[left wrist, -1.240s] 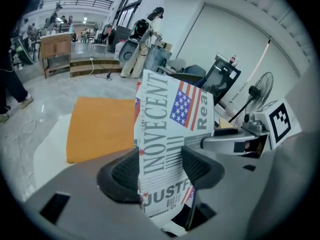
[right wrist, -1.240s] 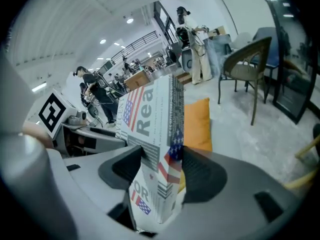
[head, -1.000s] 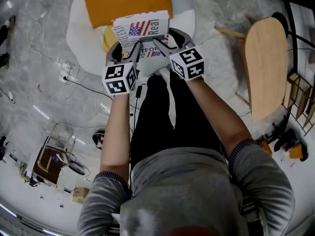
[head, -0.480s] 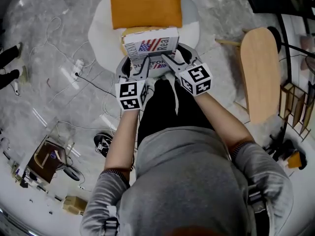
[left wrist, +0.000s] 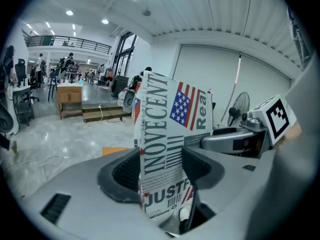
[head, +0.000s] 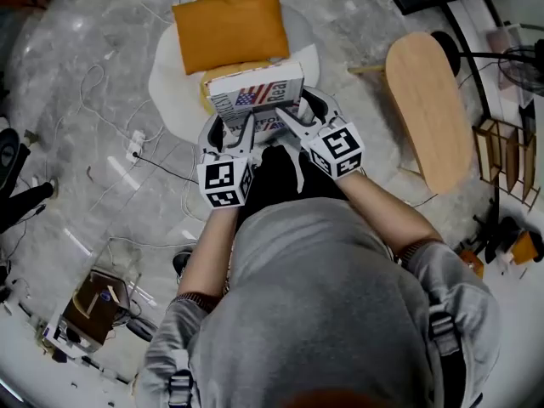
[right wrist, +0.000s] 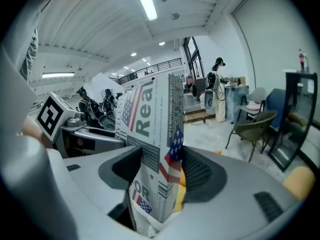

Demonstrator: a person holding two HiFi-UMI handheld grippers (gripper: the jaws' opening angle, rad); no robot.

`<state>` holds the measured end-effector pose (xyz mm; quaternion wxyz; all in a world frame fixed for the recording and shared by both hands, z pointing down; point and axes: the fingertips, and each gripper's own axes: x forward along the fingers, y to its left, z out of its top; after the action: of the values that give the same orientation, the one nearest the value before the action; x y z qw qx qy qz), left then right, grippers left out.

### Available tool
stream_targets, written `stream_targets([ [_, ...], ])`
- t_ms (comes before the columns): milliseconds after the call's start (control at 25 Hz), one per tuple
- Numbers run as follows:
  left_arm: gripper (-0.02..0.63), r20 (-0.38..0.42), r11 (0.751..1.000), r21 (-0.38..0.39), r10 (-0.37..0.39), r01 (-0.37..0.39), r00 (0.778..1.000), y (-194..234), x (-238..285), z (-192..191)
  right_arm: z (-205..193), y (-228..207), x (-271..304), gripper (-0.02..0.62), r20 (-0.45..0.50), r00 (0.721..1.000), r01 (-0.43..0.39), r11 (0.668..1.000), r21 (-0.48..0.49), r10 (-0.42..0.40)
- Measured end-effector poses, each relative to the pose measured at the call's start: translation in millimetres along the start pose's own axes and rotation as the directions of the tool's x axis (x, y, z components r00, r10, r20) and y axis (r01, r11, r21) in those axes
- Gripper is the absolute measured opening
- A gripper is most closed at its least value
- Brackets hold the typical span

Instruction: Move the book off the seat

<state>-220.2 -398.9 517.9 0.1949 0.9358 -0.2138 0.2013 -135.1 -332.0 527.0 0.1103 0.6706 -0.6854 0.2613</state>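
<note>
The left gripper [left wrist: 162, 171] clamps the upright, flag-printed book [left wrist: 170, 119] between its black pads [left wrist: 126, 170], while the right gripper [left wrist: 220, 141] meets the book's right edge.

- The book [head: 255, 92] is thick, with a white cover carrying an American flag graphic and bold dark lettering.
- It is held off the seat and tilted. The left gripper [left wrist: 161, 170] clamps one near corner and the right gripper [right wrist: 161, 171] clamps the other.
- The seat [head: 166, 79] is round and white, on the grey floor. From the head view, the book overlaps its near edge.
</note>
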Motion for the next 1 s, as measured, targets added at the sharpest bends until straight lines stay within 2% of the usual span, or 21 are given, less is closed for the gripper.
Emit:
stream_targets([
  [200, 0.278, 0.022, 0.997, 0.033, -0.068, 0.067, 0.997, -38.8, 0.0, 21.2, 16.4, -12.8, -42.2, 0.267, 0.058, 0.995, 0.083, 0.997, -0.008, -0.082],
  [520, 0.278, 0.039, 0.972, 0.149, -0.19, 0.182, 0.981, -143.5, 19.9, 54.9, 28.0, -70.4, -136.0, 0.267, 0.163, 0.965, 0.203, 0.979, 0.036, -0.206],
  [760, 0.279, 0.062, 0.931, 0.263, -0.28, 0.255, 0.958, -234.7, 22.6, 73.0, 28.7, -107.4, -220.9, 0.267, 0.251, 0.921, 0.287, 0.955, 0.079, -0.298],
  [1000, 0.279, 0.037, 0.883, 0.326, -0.37, 0.339, 0.928, -325.3, 25.9, 66.6, 8.7, -140.0, -301.6, 0.267, 0.294, 0.872, 0.37, 0.92, 0.129, -0.392],
])
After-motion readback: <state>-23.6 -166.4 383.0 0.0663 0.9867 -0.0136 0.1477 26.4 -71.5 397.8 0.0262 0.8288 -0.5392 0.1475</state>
